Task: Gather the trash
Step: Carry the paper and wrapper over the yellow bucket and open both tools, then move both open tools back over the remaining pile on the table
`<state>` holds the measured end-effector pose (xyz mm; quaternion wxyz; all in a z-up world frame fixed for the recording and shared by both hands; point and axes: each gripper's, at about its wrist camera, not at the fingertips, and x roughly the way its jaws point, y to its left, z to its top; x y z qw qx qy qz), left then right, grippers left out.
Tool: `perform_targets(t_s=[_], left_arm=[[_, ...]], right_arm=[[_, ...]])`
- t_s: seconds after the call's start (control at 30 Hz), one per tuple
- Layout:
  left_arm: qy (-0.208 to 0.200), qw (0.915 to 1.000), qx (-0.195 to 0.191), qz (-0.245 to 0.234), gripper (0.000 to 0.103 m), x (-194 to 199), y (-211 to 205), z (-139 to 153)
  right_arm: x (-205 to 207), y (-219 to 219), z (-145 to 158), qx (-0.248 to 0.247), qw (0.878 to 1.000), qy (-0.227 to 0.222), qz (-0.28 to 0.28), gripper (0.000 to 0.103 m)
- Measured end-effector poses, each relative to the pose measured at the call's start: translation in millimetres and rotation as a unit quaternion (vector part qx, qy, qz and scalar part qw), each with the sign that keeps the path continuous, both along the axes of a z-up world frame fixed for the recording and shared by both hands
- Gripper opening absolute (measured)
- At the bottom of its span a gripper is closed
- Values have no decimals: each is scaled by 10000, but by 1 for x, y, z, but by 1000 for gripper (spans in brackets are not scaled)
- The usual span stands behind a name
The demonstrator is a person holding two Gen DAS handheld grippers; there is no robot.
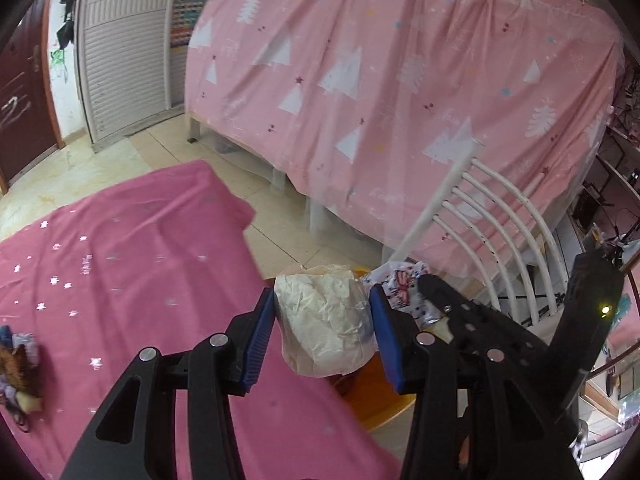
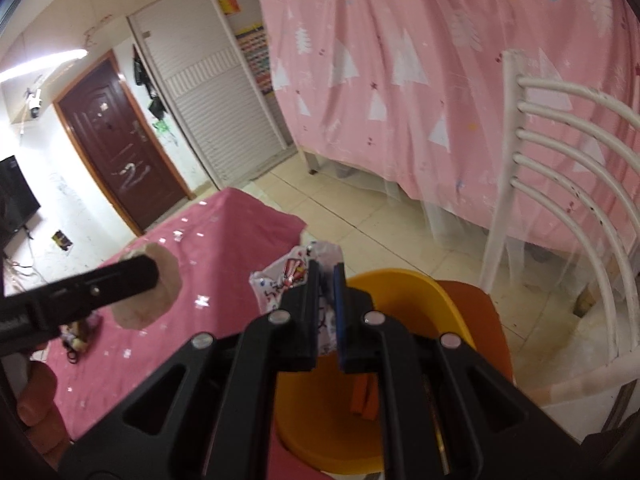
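My left gripper point(image 1: 322, 300) is shut on a crumpled ball of whitish paper point(image 1: 324, 320) and holds it at the table's right edge, above the yellow bin point(image 1: 384, 400). The paper ball point(image 2: 146, 288) and the left gripper also show in the right wrist view at the left. My right gripper point(image 2: 326, 270) is shut on a white printed plastic wrapper point(image 2: 280, 280) and holds it over the rim of the yellow bin point(image 2: 404, 292). That wrapper point(image 1: 400, 284) and the right gripper's black body show just right of the paper ball in the left wrist view.
The table wears a pink star-print cloth point(image 1: 132, 264). Small items lie in a heap at its left edge point(image 1: 18, 364). The bin sits on an orange chair seat point(image 2: 480, 312) with a white slatted back point(image 2: 568, 168). A bed under pink sheeting point(image 1: 400, 80) stands behind.
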<state>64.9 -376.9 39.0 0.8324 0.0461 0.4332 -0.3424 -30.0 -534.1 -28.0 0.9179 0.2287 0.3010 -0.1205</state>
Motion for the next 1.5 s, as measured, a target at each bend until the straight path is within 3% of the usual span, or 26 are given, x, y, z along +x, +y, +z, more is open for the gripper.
perform_targets(t_s=[0.23, 0.37, 0.7, 0.77, 0.83, 0.87, 1.27, 1.5], left_arm=[[158, 9997, 10, -173, 44, -2, -25, -17], [208, 9996, 37, -204, 58, -2, -28, -23], [184, 9998, -35, -99, 59, -3, -6, -17], [159, 9998, -64, -59, 59, -1, 1, -14], [157, 9998, -124, -16, 58, -1, 9, -11], [161, 9997, -158, 9, 59, 0, 14, -10], [-98, 9985, -289, 460, 59, 12, 86, 17], [-179, 9963, -263, 796, 60, 23, 134, 22]], right_arm=[[-8, -19, -10, 196, 9996, 61, -185, 6], [-9, -19, -10, 180, 9996, 60, -205, 6], [-2, -11, -15, 69, 9997, 193, -168, 7], [0, -8, -15, 25, 9996, 232, -149, 17], [2, -5, -14, 3, 9996, 225, -146, 59], [3, -3, -13, -18, 9997, 212, -128, 62], [13, 52, 9, -381, 9989, 22, 282, 62], [34, 90, 15, -307, 9972, -22, 685, 62]])
